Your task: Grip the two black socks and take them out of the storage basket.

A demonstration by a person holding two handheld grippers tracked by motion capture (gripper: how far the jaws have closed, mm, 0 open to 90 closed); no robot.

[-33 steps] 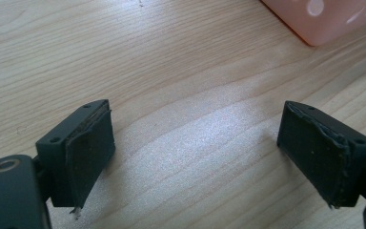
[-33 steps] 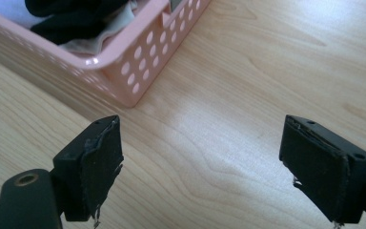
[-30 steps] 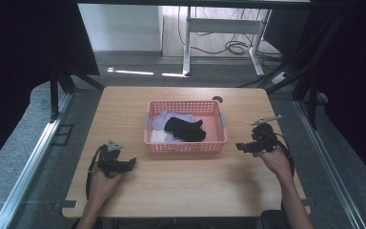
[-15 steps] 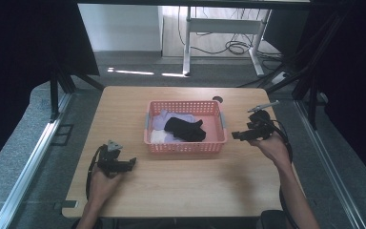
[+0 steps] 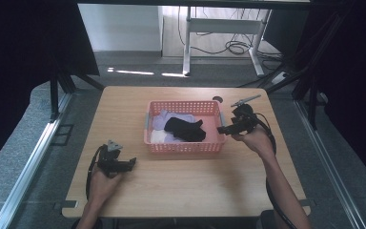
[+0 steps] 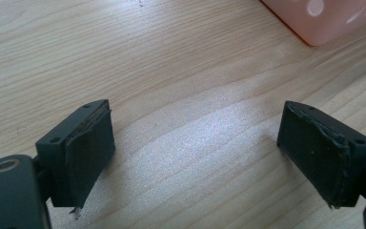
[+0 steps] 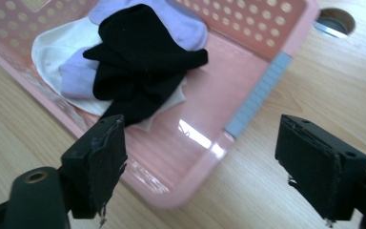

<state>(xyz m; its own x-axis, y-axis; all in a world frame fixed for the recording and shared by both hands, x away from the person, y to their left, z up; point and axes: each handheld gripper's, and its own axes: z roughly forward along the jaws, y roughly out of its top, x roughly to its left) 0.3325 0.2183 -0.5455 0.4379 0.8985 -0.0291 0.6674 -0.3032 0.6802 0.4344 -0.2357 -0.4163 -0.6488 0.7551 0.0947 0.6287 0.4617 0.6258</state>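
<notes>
R gripper [image 7: 200,167] fingers spread, just closing slightly, empty over basket [image 7: 248,114] corner; L gripper [image 6: 195,157] spread, empty.

1. No text, label, brand, number or sign can be read in any view
</notes>
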